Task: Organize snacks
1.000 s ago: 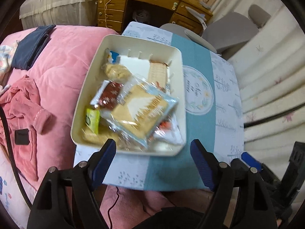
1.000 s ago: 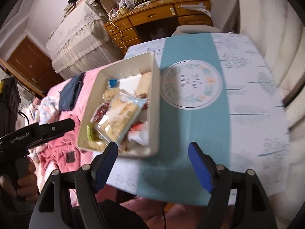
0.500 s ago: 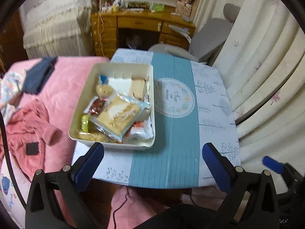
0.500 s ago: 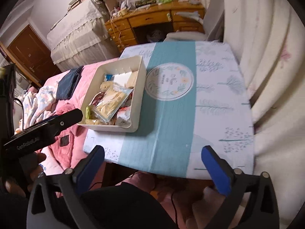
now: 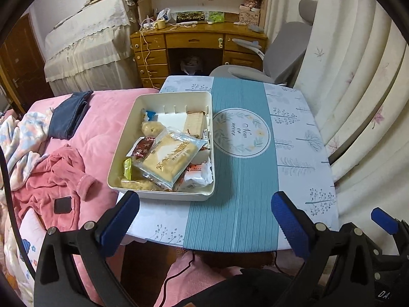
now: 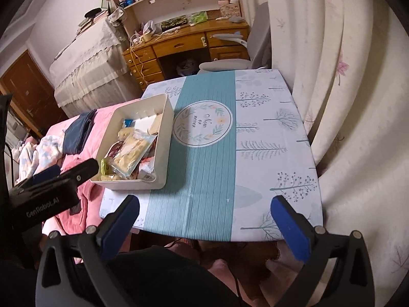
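Currently, the left gripper [image 5: 204,217] is hanging above the near edge of the tabletop [image 5: 294,153] with its jaws standing fully apart and nothing between the blue pads [image 5: 120,220]. The right gripper [image 6: 204,217] is hovering over the same near edge, likewise spread wide and holding nothing. A cream tray [image 5: 163,194] is sitting along the left edge of the tabletop, its near wall lying just beyond the left gripper's left pad and its long side running parallel to the teal centre stripe [image 5: 237,217] of the tablecloth. Inside the tray, the snacks are lying in a loose pile: a clear packet of pale biscuits [image 5: 171,158] is resting on top near the middle, a dark red packet [image 5: 141,148] is lying just to its left, a white wrapper [image 5: 198,174] is showing at the near right corner, and a small green-yellow packet [image 5: 127,168] is lying against the left wall. A rounded beige snack [image 5: 152,128] and a wafer-coloured pack [image 5: 195,120] are occupying the far half (next to a white divider insert with upright ribs). A round printed emblem [image 5: 241,133] is lying on the stripe just right of the tray. From the right wrist view, the tray [image 6: 153,186] is appearing near the near left corner, with the left gripper's black body [image 6: 51,189] reaching in from the left, near the tray's near left corner.
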